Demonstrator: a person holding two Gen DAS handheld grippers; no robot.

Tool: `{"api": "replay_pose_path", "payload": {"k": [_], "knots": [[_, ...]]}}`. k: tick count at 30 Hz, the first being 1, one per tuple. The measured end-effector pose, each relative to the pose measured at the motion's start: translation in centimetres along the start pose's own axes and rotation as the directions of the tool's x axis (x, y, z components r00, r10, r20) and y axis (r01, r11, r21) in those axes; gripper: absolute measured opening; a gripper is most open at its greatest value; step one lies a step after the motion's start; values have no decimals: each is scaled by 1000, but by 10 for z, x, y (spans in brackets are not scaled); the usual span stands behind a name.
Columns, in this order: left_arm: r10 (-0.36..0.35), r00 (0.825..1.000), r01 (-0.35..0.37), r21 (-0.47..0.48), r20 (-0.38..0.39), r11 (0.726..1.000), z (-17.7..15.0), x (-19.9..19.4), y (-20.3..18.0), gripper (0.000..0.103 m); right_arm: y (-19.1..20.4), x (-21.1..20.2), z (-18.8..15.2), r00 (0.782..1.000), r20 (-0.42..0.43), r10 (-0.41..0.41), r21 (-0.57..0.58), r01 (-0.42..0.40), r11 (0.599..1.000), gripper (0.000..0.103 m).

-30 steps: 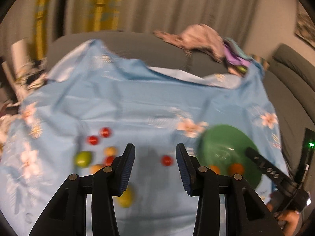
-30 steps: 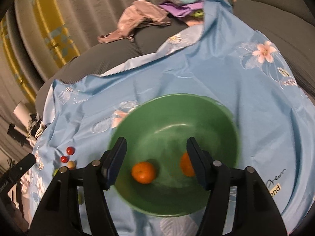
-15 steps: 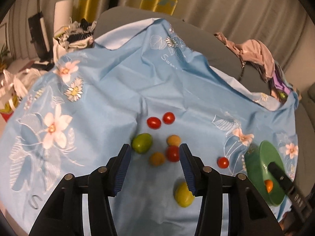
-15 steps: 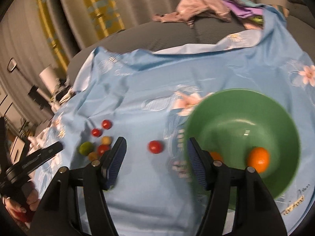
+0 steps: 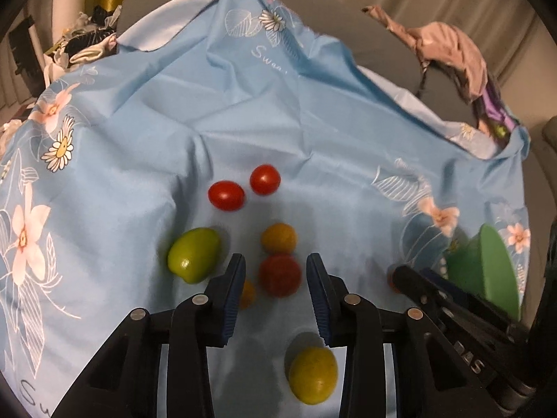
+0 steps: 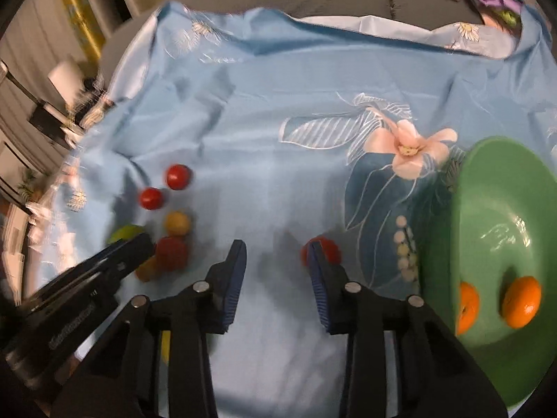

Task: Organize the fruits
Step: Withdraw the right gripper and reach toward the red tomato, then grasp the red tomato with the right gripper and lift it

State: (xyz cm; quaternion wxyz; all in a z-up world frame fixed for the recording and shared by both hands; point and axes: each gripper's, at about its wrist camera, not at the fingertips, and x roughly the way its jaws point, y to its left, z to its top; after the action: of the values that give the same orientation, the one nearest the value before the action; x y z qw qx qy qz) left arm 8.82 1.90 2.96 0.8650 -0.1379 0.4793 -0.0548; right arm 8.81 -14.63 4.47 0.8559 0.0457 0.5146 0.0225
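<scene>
The green bowl (image 6: 494, 209) is sitting to the right of the right gripper (image 6: 276, 268), holding two oranges (image 6: 522, 301); the nearer one is being cut off by the bowl's rim. In the left wrist view only the bowl's edge (image 5: 494, 268) is showing, far right.

The left gripper (image 5: 275, 278) is closing, its pads flanking a red tomato (image 5: 280, 274) without touching it yet. A small orange fruit (image 5: 248, 293) is half hidden behind its left finger, and a yellow-green fruit (image 5: 313, 374) is lying just below its right finger. The right gripper is also closing, with nothing between its pads; a lone red tomato (image 6: 323, 249) is peeking out behind its right fingertip. Blur is softening the fruit cluster in the right wrist view.

Beyond the left gripper are lying a green fruit (image 5: 194, 259), an orange-yellow one (image 5: 279, 238) and two more tomatoes (image 5: 226, 195) on the blue flowered cloth (image 5: 243, 104).

Compared with half a second ago, both grippers are lower and nearer the fruit, and the bowl is sitting further right of the right gripper.
</scene>
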Motion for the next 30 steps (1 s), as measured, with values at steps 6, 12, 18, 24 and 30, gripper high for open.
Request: {"api": "replay_pose_path", "payload": {"k": [6, 12, 18, 24, 30], "knots": [[28, 999, -28, 17, -25, 999, -1, 14, -2, 36, -6, 16, 2, 993, -15, -121, -23, 120, 992, 36], [10, 999, -8, 25, -52, 1000, -3, 21, -3, 36, -19, 30, -4, 996, -62, -71, -1, 71, 997, 34], [-43, 994, 44, 7, -99, 999, -8, 33, -5, 31, -17, 29, -9, 997, -40, -59, -9, 59, 998, 29], [-32, 996, 32, 0, -85, 999, -10, 33, -5, 29, -16, 28, -11, 999, -36, -30, 3, 31, 1000, 29], [4, 999, -5, -7, -52, 1000, -14, 20, -2, 29, -15, 22, -15, 999, -28, 20, 24, -19, 1000, 29]]}}
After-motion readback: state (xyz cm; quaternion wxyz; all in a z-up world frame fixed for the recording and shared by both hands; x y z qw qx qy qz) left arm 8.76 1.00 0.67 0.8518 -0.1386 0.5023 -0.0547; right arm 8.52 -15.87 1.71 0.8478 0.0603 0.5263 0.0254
